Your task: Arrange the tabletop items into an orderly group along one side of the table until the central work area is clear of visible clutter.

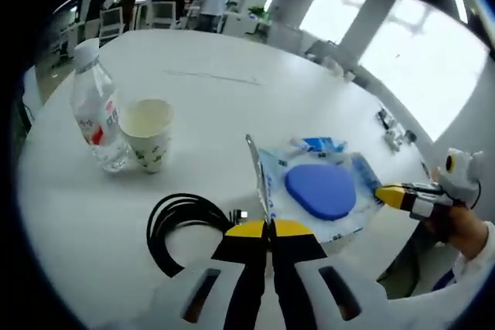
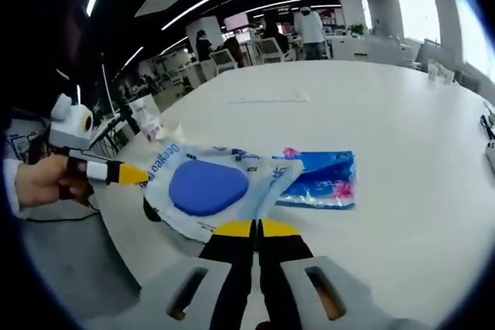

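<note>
A clear plastic bag with a blue oval pad (image 1: pixel 321 191) inside is held just above the white table (image 1: pixel 232 75) between both grippers. My left gripper (image 1: pixel 268 226) is shut on its near edge, which stands up as a thin flap. My right gripper (image 1: pixel 384 193), in a person's hand, pinches the bag's right end. In the right gripper view the same bag (image 2: pixel 209 187) spreads before my shut right gripper (image 2: pixel 256 227), and the left gripper (image 2: pixel 139 175) grips its far corner. A flat blue packet (image 2: pixel 317 179) lies on the table behind the bag.
A water bottle (image 1: pixel 97 113) and a paper cup (image 1: pixel 147 133) stand together at the left. A coiled black cable (image 1: pixel 182 226) lies near the table's front edge. Small items (image 1: pixel 390 133) sit at the far right rim. Chairs and people are beyond the table.
</note>
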{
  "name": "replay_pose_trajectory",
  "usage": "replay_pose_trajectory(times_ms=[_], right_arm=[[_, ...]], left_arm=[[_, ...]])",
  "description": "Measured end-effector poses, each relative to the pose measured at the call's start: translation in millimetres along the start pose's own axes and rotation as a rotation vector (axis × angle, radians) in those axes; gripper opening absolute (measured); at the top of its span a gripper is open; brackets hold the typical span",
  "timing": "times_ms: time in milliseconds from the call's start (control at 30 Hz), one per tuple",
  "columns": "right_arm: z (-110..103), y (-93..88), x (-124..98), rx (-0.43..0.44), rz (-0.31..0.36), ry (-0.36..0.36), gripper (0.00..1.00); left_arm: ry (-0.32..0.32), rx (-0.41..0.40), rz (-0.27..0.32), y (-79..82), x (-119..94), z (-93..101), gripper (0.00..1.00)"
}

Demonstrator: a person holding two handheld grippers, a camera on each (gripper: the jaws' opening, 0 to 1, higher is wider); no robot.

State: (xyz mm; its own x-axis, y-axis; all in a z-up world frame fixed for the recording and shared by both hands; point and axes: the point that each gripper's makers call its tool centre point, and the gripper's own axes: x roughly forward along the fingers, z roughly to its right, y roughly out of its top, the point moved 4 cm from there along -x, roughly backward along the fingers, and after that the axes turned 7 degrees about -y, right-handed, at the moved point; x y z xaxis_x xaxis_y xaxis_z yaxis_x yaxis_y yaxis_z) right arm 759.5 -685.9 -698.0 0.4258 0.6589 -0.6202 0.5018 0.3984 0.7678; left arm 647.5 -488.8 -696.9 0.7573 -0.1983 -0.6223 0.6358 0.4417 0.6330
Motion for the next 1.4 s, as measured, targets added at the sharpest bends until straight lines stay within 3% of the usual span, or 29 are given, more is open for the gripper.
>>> replay_pose_trajectory(times_ms=[300, 667, 1400], right_arm=[[-7, 21.7, 17, -0.047, 0.019, 0.011, 0.00], [-18, 29.7, 31, -0.075, 0.012, 0.011, 0.00], [-27, 41.9, 71, -0.141, -0.013, 0.003, 0.00]], left_arm=[[0.015, -0.001, 0.023, 12.6, -2, -15.6, 0.00], [0.029, 0.006, 0.042, 31.1, 2, -32.1, 0.00], [0.075, -0.054, 0.049, 34.7, 9, -58.7, 0.00]])
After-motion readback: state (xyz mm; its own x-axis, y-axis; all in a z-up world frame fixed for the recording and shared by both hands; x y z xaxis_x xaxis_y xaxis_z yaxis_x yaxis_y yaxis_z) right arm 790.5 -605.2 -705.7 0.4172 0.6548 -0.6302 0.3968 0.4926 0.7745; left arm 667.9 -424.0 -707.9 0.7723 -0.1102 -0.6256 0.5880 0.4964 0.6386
